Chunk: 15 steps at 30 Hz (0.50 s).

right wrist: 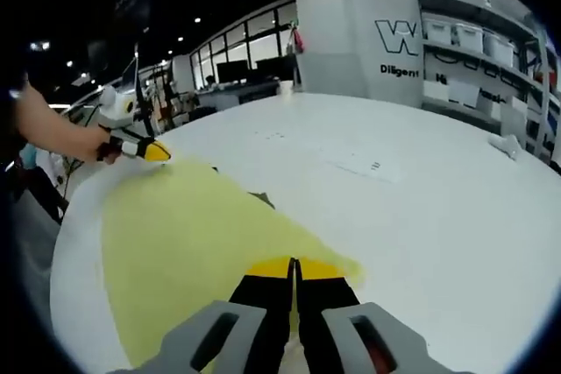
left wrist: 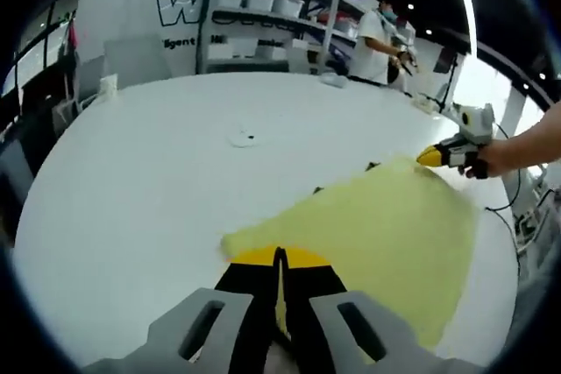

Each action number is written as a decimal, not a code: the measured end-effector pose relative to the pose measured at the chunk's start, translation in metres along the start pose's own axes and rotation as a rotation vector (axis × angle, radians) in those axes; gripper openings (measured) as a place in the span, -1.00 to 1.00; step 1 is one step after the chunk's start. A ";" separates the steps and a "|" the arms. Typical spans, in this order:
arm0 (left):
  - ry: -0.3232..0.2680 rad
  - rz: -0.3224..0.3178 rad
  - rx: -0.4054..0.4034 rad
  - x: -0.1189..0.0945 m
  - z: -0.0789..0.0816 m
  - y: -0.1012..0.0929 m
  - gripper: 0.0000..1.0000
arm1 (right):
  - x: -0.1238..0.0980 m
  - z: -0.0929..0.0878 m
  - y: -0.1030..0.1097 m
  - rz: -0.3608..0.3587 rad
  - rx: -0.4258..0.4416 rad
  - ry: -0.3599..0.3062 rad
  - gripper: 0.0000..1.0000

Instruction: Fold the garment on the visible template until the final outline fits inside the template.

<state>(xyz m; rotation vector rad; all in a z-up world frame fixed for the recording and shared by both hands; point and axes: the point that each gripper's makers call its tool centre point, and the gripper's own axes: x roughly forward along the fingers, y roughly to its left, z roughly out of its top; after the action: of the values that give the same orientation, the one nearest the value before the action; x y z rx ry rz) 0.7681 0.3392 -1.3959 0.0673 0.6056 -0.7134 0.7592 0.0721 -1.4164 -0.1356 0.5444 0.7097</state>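
Both hand-held grippers, left (left wrist: 280, 256) and right (right wrist: 295, 262), are pinching opposite corners of the yellow garment (left wrist: 386, 234) lying on the white bench (left wrist: 158, 181). Uneven pulling risks dragging the garment off its hidden template.

The pale yellow garment (left wrist: 386, 225) is lying spread flat on the white bench (left wrist: 158, 181), its edges running out to a narrow corner. A small dark patch (right wrist: 261, 200) is peeking from under its far edge, possibly the template; I cannot tell.
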 end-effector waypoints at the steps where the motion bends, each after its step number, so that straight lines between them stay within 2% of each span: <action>1: 0.001 -0.028 -0.008 0.000 0.002 -0.010 -0.99 | -0.001 0.000 0.005 0.010 -0.008 0.000 -1.00; 3: 0.006 -0.077 0.004 -0.002 0.003 -0.031 -0.98 | -0.004 0.001 0.018 0.032 -0.016 -0.006 -1.00; 5: 0.023 -0.118 0.046 0.000 -0.005 -0.045 -0.98 | -0.005 0.000 0.031 0.061 -0.034 -0.006 -1.00; 8: 0.036 -0.184 0.077 0.001 -0.017 -0.077 -0.95 | -0.007 -0.004 0.057 0.124 -0.071 0.000 -1.00; 11: 0.060 -0.262 0.140 0.000 -0.030 -0.105 -0.94 | -0.009 -0.014 0.095 0.212 -0.135 0.032 -1.00; 13: 0.090 -0.308 0.204 -0.002 -0.042 -0.123 -0.93 | -0.009 -0.017 0.118 0.266 -0.146 0.033 -1.00; 15: 0.106 -0.350 0.234 -0.003 -0.051 -0.140 -0.94 | -0.009 -0.019 0.137 0.310 -0.171 0.038 -1.00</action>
<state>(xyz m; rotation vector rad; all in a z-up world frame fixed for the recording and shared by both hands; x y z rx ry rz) 0.6528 0.2472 -1.4165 0.2207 0.6403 -1.1244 0.6568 0.1647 -1.4196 -0.2280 0.5467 1.0578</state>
